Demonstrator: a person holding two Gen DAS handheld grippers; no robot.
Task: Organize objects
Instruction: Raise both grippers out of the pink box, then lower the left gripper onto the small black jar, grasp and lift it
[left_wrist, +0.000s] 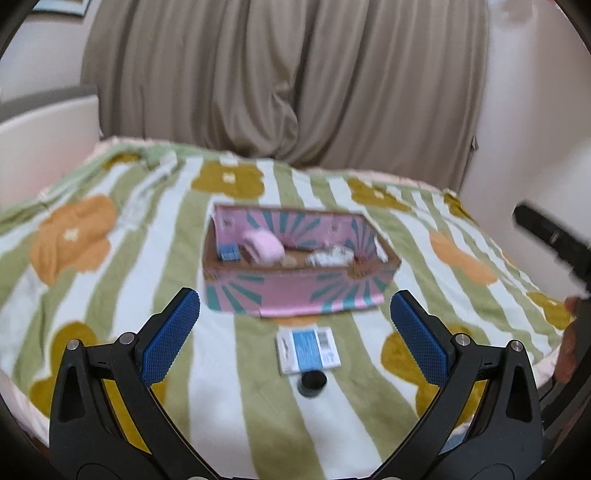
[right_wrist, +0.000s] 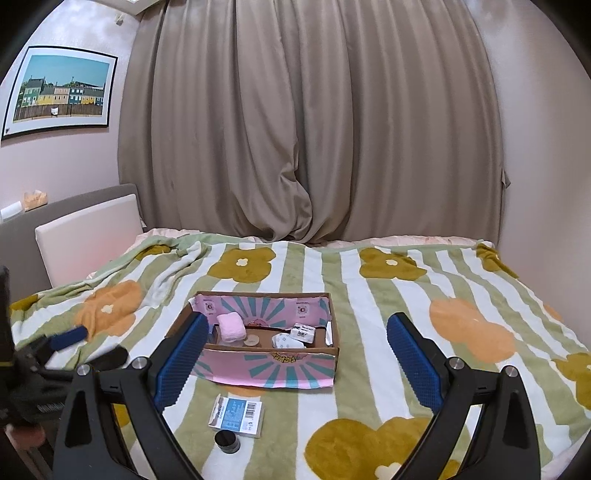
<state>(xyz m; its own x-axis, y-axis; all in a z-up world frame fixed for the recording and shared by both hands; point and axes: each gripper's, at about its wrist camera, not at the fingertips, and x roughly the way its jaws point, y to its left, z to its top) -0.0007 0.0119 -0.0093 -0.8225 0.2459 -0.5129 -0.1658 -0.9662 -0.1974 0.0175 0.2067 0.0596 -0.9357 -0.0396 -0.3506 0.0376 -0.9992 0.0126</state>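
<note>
Pink box (right_wrist: 269, 354) sits on the bed's blanket (right_wrist: 388, 332); just before it lie a card (right_wrist: 236, 411) and small black jar (right_wrist: 227, 440). Both grippers' jaws spread, empty.

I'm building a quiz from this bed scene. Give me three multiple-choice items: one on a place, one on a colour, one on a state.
1. Where is the small black jar?
A. in the box
B. on the blanket, just before the blue-and-white packet
C. on the headboard

2. What colour is the soft roll in the box?
A. pink
B. green
C. black

3. How are the right tongs?
A. shut on the jar
B. shut on nothing
C. open

Answers: 1 B, it sits against the blue-and-white packet, outside the box; 2 A, pale pink; 3 C, pads wide apart, holding nothing.
</note>
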